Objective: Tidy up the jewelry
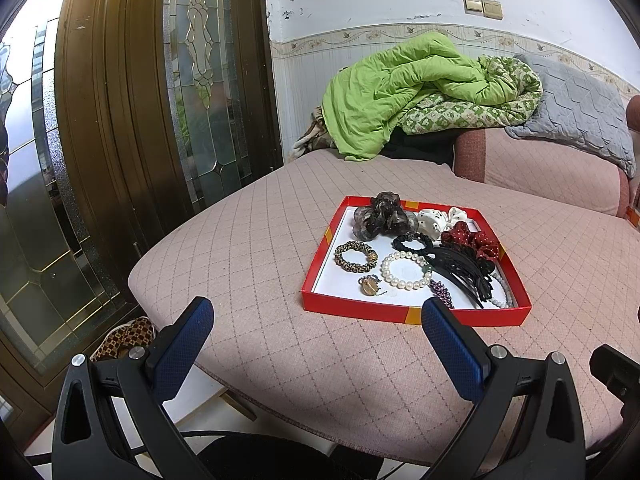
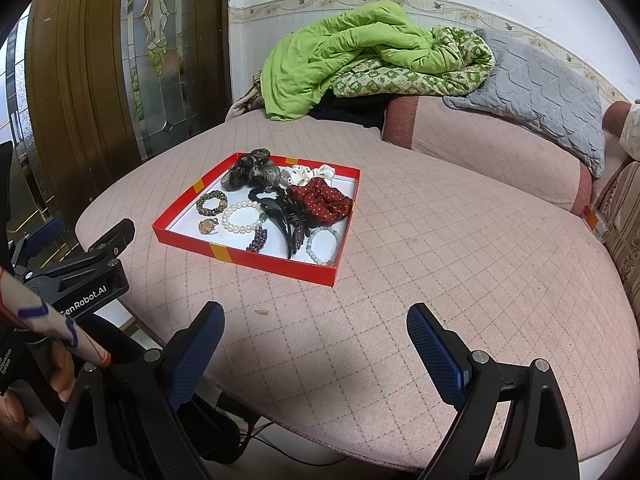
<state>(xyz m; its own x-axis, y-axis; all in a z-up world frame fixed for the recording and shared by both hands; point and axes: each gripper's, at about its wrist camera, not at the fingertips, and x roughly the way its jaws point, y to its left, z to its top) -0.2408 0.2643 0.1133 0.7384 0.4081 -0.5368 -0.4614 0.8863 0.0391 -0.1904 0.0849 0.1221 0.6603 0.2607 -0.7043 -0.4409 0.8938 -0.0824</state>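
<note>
A shallow red tray [image 1: 360, 306] [image 2: 276, 263] sits on the pink quilted cushion. It holds a pearl bracelet [image 1: 405, 270] [image 2: 243, 217], a leopard scrunchie [image 1: 355, 256] [image 2: 211, 203], a gold brooch [image 1: 370, 285] [image 2: 208, 226], a purple hair clip [image 1: 441, 294] [image 2: 258, 239], black hair claws [image 1: 460, 270] [image 2: 282, 216], a red dotted scrunchie [image 1: 474, 242] [image 2: 322, 202], a pale bead bracelet [image 2: 324, 246] and more scrunchies. My left gripper [image 1: 316, 320] is open and empty just short of the tray's near edge. My right gripper [image 2: 316, 326] is open and empty, nearer than the tray.
A green quilt [image 1: 400, 92] [image 2: 348, 52] and a grey pad [image 1: 576, 108] [image 2: 536, 88] lie piled at the back. A glass-panelled wooden door [image 1: 160, 80] stands on the left. The cushion's front edge [image 1: 280, 412] drops to the floor. The left gripper body [image 2: 80, 272] shows at the left.
</note>
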